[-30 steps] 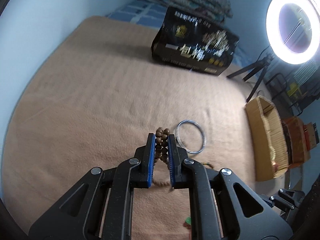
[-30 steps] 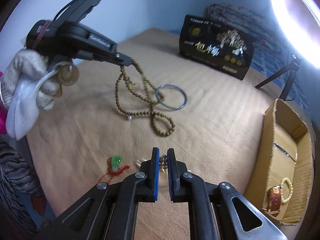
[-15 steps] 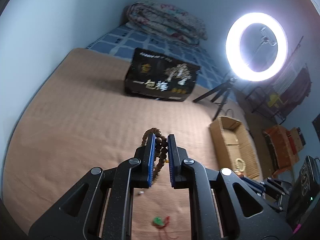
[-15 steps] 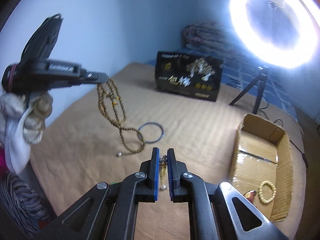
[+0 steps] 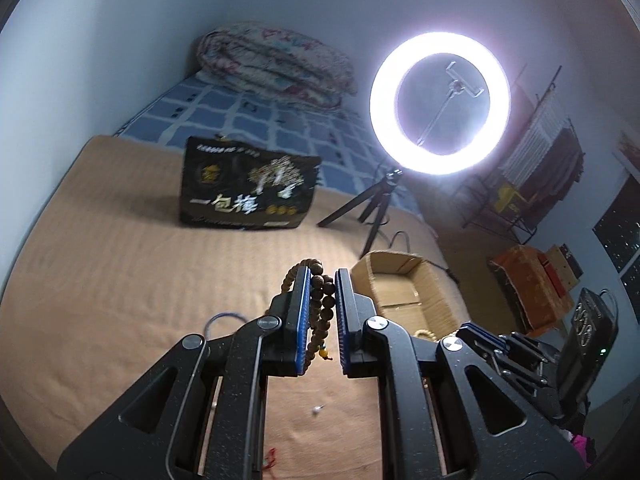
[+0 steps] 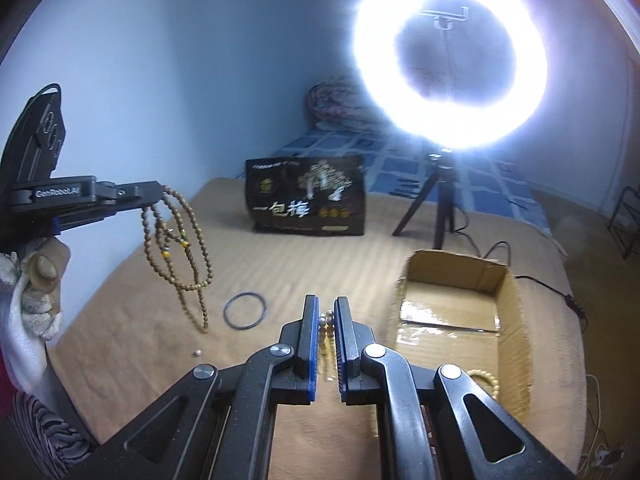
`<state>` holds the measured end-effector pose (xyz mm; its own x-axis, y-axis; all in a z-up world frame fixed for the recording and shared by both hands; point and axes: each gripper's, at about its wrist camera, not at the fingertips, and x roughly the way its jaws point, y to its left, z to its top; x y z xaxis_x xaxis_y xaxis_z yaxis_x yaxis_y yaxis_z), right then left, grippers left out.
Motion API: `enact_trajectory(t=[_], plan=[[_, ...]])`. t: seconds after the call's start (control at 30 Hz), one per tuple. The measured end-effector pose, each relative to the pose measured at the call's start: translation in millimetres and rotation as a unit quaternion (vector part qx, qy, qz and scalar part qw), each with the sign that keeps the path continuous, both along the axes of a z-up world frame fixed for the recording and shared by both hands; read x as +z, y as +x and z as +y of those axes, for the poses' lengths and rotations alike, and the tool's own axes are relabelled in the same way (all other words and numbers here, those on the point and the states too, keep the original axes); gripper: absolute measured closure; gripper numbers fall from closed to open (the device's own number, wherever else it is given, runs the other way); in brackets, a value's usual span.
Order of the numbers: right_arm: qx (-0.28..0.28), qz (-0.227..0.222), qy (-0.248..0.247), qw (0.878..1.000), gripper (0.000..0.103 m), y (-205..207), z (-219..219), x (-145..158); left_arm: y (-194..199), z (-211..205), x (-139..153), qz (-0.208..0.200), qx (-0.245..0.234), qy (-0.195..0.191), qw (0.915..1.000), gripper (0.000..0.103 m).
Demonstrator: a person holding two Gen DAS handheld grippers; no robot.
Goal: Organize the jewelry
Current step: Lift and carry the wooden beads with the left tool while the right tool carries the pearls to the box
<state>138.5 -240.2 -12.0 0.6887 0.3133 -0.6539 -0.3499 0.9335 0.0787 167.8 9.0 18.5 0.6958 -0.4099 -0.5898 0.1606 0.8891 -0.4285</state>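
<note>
Wooden beads [image 5: 322, 304] hang clamped between my left gripper's [image 5: 322, 312] fingers, clear of the blanket [image 5: 120, 264] except perhaps the lowest loop, which I cannot tell. My right gripper [image 6: 327, 328] is pinched on a small bead string [image 6: 328, 322] just left of the box [image 6: 516, 320], which sits at the blanket's right edge and has a pale bracelet [image 6: 486, 378] inside. A bangle [image 6: 245, 311] and a loose bead [image 6: 196, 353] lie mid-blanket. Step in hand, I judge: carry both strands to the box. Plan: lift the long loops above the near wall first, lower slowly so they pile inside, then release.
</note>
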Motion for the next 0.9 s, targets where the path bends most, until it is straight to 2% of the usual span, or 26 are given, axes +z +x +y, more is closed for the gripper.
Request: enact_trajectory(t=[0.43, 0.9], plan=[[-0.05, -0.009, 0.0, 0.999, 0.098, 13.8, -54.4, 6.8, 34.0, -65.7, 31.1, -0.029, -0.053, -0.005, 0.9982, 0.093], [-0.085, 0.003, -0.018, 0.996, 0.098, 33.6, -102.4, -5.9, 73.2, -151.9, 26.9, -0.024, -0.106, -0.014, 0.994, 0.093]])
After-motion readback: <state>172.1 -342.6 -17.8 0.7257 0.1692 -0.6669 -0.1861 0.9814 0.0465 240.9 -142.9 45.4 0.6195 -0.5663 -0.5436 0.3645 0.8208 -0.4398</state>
